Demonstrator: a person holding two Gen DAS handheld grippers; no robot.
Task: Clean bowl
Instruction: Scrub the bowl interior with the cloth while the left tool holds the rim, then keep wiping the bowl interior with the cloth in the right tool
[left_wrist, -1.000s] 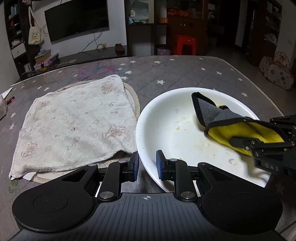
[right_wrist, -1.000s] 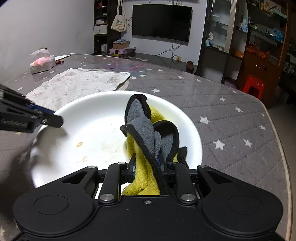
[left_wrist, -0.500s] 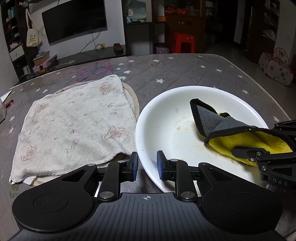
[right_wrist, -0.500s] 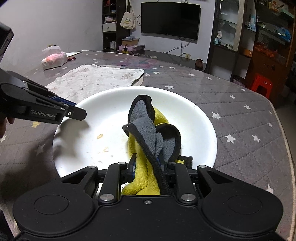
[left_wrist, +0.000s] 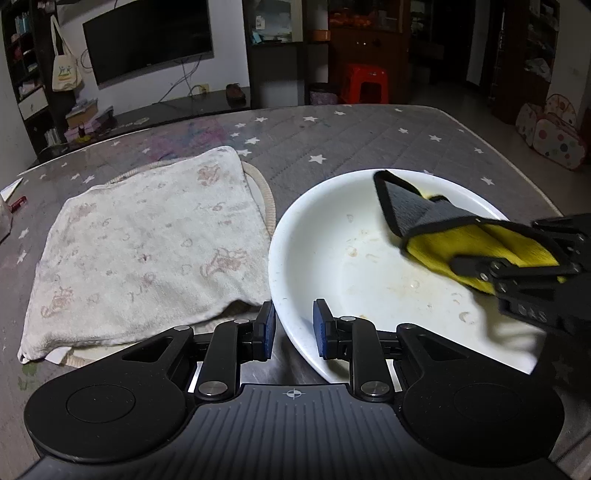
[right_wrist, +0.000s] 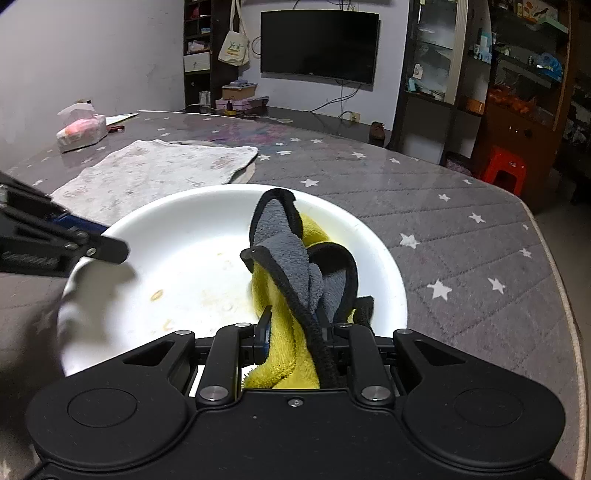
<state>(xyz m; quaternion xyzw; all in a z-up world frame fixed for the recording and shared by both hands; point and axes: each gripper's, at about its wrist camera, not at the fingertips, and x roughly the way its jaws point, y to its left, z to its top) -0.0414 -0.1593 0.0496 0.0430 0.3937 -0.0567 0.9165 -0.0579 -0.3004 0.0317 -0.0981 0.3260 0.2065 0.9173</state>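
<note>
The white bowl (left_wrist: 321, 236) sits on the grey star-patterned bench (left_wrist: 369, 136), and everything else arranges itself around it. The left hand-held gripper (left_wrist: 291, 326) is held low and level at the bowl's near-left rim, its blue-padded fingers (left_wrist: 266, 325) straddling the edge, one outside and one inside; the jaws stand a little apart and I cannot tell whether the pads actually touch the rim. The right hand-held gripper (right_wrist: 295, 338) reaches in over the bowl's right side, angled slightly down toward the basin, jaws clamped on a bunched yellow-and-grey cloth (right_wrist: 291, 258). The cloth's free grey end with black edging sticks forward and up over the bowl's interior, while the yellow part lies against the bowl's inner surface. Small brownish smears and crumbs (right_wrist: 159, 294) dot the basin toward the bowl's middle and left. Just beside the bowl's left rim lies a stained white towel (left_wrist: 144, 240) on a round woven mat (left_wrist: 264, 192). Well beyond the bowl's far-left side is a tissue pack (right_wrist: 82, 127).
</note>
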